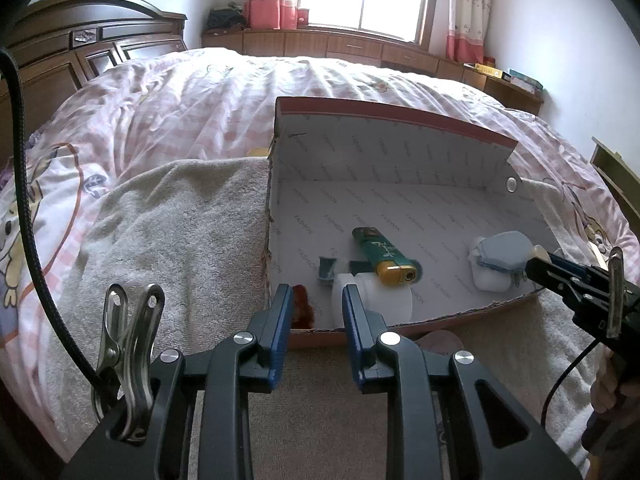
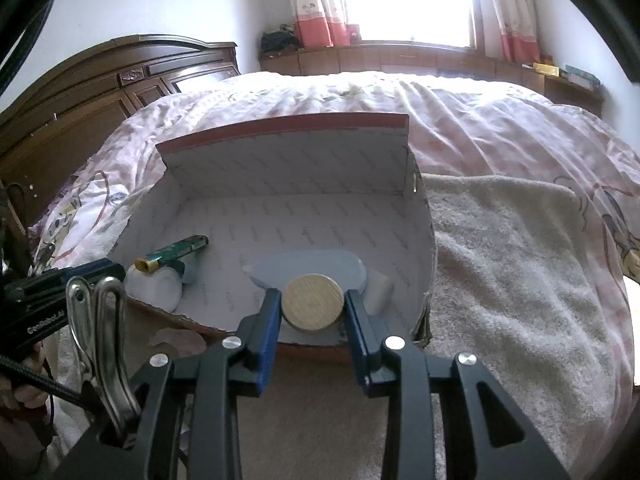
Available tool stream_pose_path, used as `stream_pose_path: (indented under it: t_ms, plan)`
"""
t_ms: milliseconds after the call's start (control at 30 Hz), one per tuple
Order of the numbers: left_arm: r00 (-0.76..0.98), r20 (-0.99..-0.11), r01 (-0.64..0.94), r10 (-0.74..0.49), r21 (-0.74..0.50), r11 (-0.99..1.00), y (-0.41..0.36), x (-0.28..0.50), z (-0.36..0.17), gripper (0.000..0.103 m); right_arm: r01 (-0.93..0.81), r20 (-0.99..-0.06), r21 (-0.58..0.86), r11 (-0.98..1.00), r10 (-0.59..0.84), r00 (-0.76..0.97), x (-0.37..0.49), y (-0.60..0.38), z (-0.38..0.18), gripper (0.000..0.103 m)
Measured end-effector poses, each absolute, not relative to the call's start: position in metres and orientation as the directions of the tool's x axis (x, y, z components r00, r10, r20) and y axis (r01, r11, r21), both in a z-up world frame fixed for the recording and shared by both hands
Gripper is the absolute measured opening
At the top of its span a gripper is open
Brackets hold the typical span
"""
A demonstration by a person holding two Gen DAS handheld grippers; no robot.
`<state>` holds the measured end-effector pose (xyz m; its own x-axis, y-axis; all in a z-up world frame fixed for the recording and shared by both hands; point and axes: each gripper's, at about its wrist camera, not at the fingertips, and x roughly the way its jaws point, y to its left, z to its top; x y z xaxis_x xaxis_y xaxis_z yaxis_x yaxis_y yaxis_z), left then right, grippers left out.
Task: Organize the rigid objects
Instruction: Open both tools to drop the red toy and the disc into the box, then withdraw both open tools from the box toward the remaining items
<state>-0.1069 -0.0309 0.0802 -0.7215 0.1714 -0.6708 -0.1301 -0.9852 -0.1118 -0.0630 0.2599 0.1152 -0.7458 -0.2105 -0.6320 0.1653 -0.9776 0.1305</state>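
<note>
The right gripper (image 2: 308,304) is clamping a round wooden disc (image 2: 312,303), flat face up, over the near right corner of the open box (image 2: 280,152). The left gripper (image 1: 318,304) is waiting narrowly parted and empty at the box's near left edge, beside the lighter (image 1: 382,256).

The left gripper (image 1: 318,304), a black frame with two blue-padded fingers, fills the lower centre of the left wrist view, angled downward. Its jaws stand a little apart with nothing pressed between the pads. The right gripper (image 2: 311,310), of the same black and blue build, sits at lower centre of the right wrist view, its pads closed on the sides of a round pale wooden disc (image 2: 312,302). At the lower right edge of the left wrist view, part of a hand (image 1: 610,392) grasps the right gripper's handle.
</note>
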Motion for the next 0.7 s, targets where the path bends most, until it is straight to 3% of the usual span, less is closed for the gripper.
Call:
stream_pose_path:
  t_ms: [333, 700]
  plan:
    - [-0.721, -0.671, -0.131, 0.172, -0.112, -0.985, -0.031, -0.107, 0.080, 0.025, 0.169, -0.610, 0.150, -0.974, -0.226, -0.759, -0.060, 0.259, 0.117, 0.050]
    - [-0.721, -0.670, -0.135, 0.179, -0.117, -0.984, -0.033, -0.102, 0.082, 0.025, 0.153, -0.588, 0.198, -0.968, -0.242, -0.772, -0.047, 0.265, 0.120, 0.051]
